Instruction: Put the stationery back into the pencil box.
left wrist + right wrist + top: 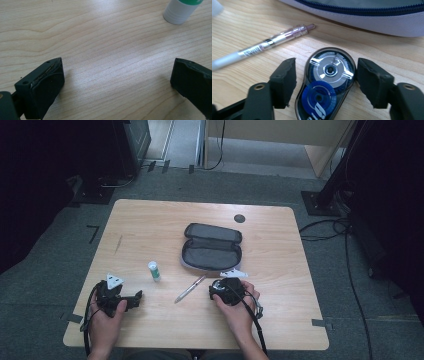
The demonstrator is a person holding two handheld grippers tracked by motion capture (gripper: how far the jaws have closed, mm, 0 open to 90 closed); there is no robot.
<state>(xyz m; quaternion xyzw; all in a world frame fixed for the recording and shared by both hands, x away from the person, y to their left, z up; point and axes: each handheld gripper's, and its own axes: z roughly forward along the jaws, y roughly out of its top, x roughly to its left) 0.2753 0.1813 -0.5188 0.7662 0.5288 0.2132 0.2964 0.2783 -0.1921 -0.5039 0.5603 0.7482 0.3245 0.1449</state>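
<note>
Four loose things lie on the light wooden tabletop (150,225): one open grey zip pencil case (212,247), its inside showing nothing, one white glue stick with a green label (154,270) left of the case, one silvery pen (190,289) just below it, and one dark clear correction-tape dispenser (325,82) near its front edge. The right gripper (325,72) straddles the dispenser, fingers released, the right one about touching. The left gripper (117,77), far left of the case, gapes over bare wood.
</note>
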